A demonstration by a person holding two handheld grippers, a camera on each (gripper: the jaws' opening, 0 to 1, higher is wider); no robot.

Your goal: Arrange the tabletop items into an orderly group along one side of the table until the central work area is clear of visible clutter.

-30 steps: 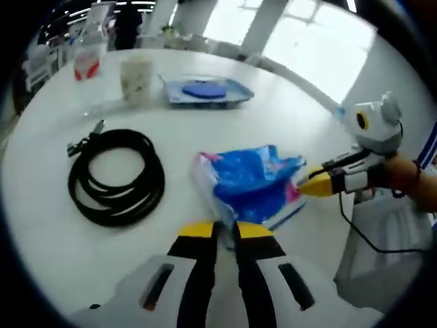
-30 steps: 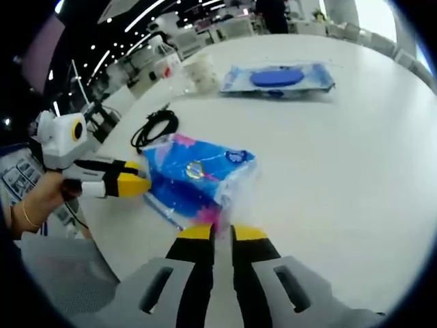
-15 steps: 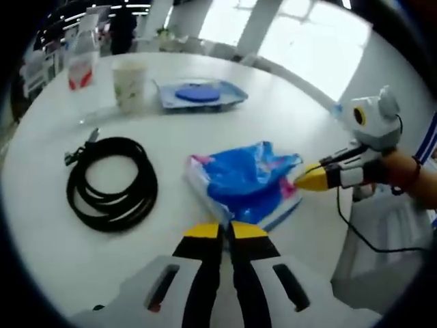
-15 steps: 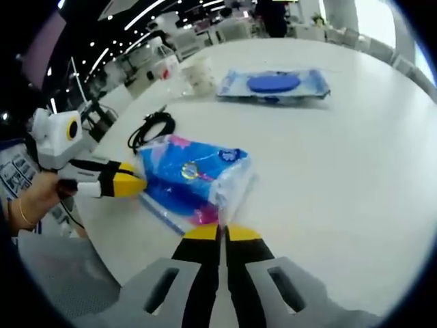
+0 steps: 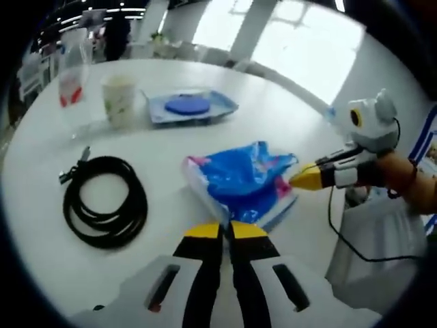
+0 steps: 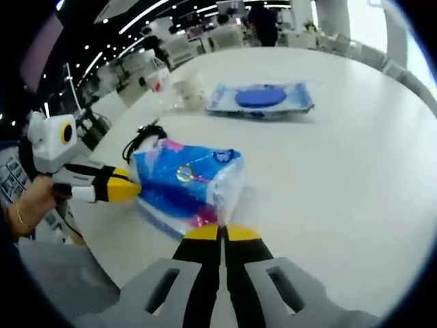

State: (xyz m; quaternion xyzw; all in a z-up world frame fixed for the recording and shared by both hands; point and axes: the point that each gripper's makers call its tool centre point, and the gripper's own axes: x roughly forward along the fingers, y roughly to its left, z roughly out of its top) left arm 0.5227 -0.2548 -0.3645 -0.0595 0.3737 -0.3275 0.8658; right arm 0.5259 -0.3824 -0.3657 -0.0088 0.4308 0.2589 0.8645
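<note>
Pinching opposite ends of the blue-and-pink plastic tissue pack (image 5: 240, 179), both the left gripper (image 5: 222, 232) and right gripper (image 6: 222, 234) closed. Lay lengthwise between them near the round white table (image 6: 341, 184) edge. Broad bare tabletop beyond.

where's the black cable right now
In the left gripper view, the coiled black cable lies on the white table, left of the blue packet and nearer than the paper cup.

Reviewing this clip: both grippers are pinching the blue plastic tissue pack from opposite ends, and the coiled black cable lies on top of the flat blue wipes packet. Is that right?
One detail is wrong. The coiled black cable lies on the bare white table, well apart from the flat blue wipes packet, as the left gripper view shows. The rest holds: the left gripper and right gripper each pinch an end of the blue plastic tissue pack.
</note>
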